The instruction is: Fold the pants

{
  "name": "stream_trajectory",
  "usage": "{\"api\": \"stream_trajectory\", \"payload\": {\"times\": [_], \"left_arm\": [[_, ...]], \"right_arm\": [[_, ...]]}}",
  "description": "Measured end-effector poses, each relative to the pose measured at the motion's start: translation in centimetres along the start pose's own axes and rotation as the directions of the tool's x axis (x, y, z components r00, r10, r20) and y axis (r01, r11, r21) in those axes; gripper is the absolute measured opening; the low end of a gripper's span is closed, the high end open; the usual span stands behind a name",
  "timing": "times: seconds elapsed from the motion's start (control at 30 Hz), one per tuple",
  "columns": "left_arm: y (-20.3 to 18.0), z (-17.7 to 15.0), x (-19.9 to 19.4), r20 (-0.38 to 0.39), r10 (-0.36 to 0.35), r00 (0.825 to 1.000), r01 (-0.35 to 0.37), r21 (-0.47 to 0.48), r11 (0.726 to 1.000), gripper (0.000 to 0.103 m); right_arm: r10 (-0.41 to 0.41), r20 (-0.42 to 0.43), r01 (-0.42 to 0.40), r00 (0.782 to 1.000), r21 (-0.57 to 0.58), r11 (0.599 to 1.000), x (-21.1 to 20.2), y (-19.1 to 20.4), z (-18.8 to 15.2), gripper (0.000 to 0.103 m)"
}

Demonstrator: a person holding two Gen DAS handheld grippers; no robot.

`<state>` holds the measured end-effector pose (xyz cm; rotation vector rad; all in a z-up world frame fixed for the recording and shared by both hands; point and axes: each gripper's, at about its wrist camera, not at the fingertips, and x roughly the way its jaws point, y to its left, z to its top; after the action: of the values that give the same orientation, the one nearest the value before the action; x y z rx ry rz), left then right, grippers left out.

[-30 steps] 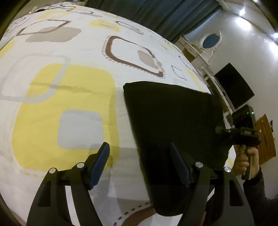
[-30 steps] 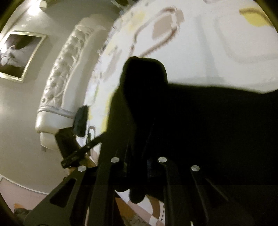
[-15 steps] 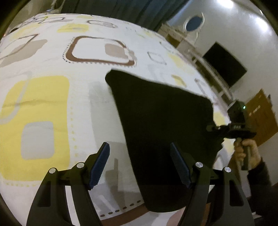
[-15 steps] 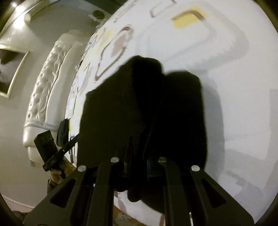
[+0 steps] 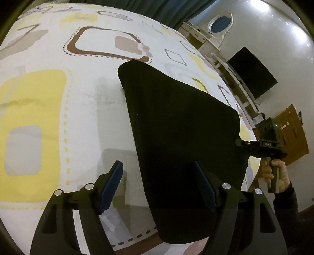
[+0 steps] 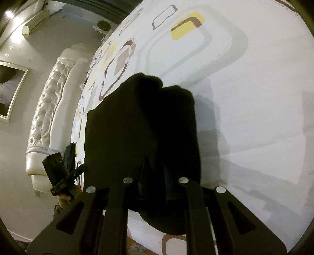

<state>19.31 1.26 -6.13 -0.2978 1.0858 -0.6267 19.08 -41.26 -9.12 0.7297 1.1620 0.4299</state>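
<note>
The black pants (image 5: pixel 180 125) lie folded on the patterned bedsheet (image 5: pixel 49 98), with one corner lifted on the right. My left gripper (image 5: pixel 159 186) is open and empty, its right finger over the pants' near edge. My right gripper (image 6: pixel 155 176) is shut on the pants (image 6: pixel 137 121), holding a bunched edge up off the bed; it also shows in the left wrist view (image 5: pixel 263 146) at the pants' right corner. The left gripper shows in the right wrist view (image 6: pixel 62 172) at the far side.
The bed has a white tufted headboard (image 6: pixel 45 117). A dresser with an oval mirror (image 5: pixel 219 25), a black TV (image 5: pixel 251 72) and a wooden door (image 5: pixel 290 133) stand beyond the bed. Dark curtains (image 5: pixel 147 7) hang at the back.
My right gripper has lifted and carried the pants' edge over, so the cloth looks more bunched and raised. My left gripper has stayed open, and its view has shifted slightly over the bed.
</note>
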Motion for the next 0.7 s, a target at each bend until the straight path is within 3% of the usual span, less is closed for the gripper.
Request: {"api": "stream_trajectory", "payload": {"times": [0.1,0.17,0.23,0.47,0.7], "left_arm": [[0.2,0.3,0.0,-0.006,-0.006,1.0,0.006,0.0,1.0,0.073],[0.4,0.5,-0.4,0.003,-0.012,1.0,0.012,-0.007,1.0,0.073],[0.8,0.7,-0.8,0.015,-0.019,1.0,0.019,-0.026,0.999,0.073],[2.5,1.1,-0.7,0.004,-0.119,0.993,0.119,-0.094,0.988,0.073],[3.4,1.6,0.7,-0.014,-0.187,0.982,0.183,-0.154,0.971,0.073]], "right_arm": [[0.004,0.019,-0.004,1.0,0.021,1.0,-1.5,-0.8,-0.1,0.018],[0.007,0.04,-0.008,0.999,0.025,1.0,-2.7,-1.1,-0.1,0.029],[-0.004,0.074,0.003,0.997,0.019,1.0,-3.8,-1.5,0.4,0.064],[0.137,0.05,-0.14,0.989,0.054,0.989,-3.3,-3.9,1.8,0.064],[0.28,-0.001,-0.278,0.96,0.113,0.954,-0.4,-5.2,2.0,0.064]]}}
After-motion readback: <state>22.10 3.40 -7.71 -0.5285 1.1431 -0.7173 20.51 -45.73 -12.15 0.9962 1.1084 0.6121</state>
